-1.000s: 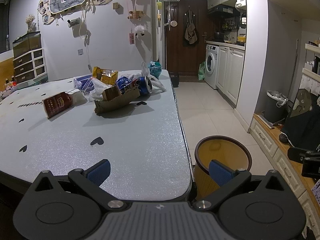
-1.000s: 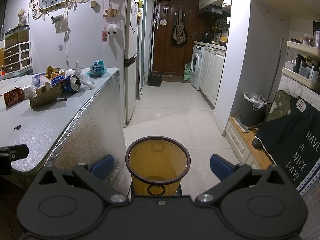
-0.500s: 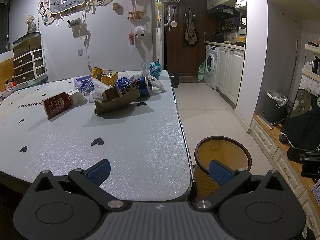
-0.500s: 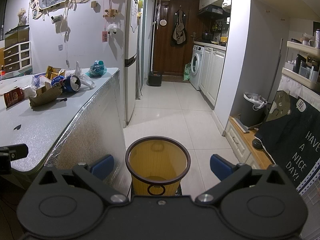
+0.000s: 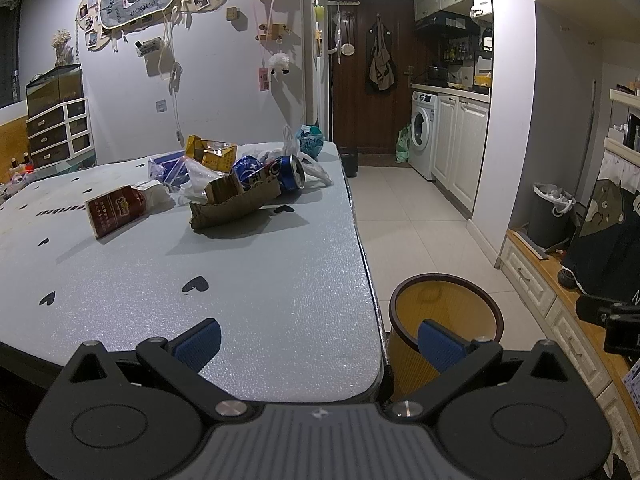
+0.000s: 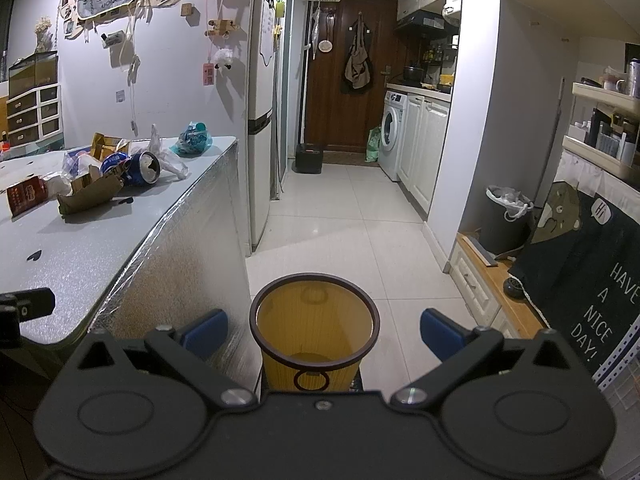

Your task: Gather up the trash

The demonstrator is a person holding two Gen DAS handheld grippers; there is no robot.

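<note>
Trash pile point(image 5: 240, 184) lies well beyond the wide-open left tool point(image 5: 316, 344).

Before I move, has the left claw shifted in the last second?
No. The left claw frames the table edge and yellow bin exactly as before.

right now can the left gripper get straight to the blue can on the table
Probably yes. The left gripper is open and empty, with bare table ahead. The blue can lies on its side across the table, and a torn cardboard piece sits just in front, so come in over it.
</note>
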